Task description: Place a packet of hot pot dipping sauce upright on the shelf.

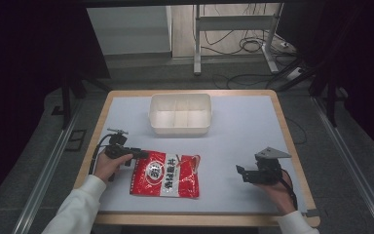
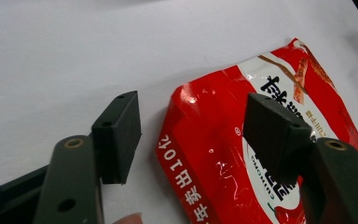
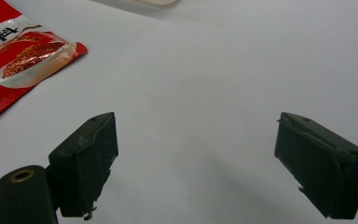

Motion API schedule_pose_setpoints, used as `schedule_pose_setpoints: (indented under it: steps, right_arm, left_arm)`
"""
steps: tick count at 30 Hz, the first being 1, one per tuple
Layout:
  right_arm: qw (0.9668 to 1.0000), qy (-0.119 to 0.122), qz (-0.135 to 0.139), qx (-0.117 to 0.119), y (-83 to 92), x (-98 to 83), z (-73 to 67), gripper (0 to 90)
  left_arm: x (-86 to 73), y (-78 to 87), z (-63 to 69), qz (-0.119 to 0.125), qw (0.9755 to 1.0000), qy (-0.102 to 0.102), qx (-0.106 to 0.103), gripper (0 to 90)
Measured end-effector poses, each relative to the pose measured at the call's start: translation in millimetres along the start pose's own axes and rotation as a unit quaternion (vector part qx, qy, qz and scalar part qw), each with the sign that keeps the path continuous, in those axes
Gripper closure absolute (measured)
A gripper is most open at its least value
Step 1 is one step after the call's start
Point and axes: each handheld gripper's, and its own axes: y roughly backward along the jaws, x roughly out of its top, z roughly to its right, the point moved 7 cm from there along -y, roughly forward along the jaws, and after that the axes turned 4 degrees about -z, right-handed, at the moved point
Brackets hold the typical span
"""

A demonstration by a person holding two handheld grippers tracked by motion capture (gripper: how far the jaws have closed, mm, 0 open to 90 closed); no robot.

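Two hands come in from the bottom of the high view, each with a gripper; the left gripper [image 1: 137,154] sits at the near left corner of the red bag [image 1: 166,180], and its jaws are spread wide, one over the bag's edge and one over the bare table [image 1: 243,126], as the left gripper view shows; the bag [image 2: 242,154] lies flat near the front of the table; the right gripper [image 1: 241,172] rests well apart from the bag on the right side, jaws spread wide over bare table with nothing between them; farther back, near the far edge, stands a white bin [image 1: 180,114] with walls inside.
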Motion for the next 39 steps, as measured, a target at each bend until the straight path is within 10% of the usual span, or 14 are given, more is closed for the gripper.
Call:
schedule_pose_setpoints:
  steps: [10,39]
  right_arm:
    - [1.0,-0.005,0.0,-0.005,0.5,0.4,2.6,13.2]
    - [0.9998,-0.008,-0.008,-0.018,-0.7,-1.4,6.0,14.9]
  left_arm:
    - [-6.3,-4.7,6.7,-0.006,0.9992,0.007,-0.038,40.8]
    - [-0.8,-2.4,45.7,-0.034,0.9983,-0.038,-0.03,82.8]
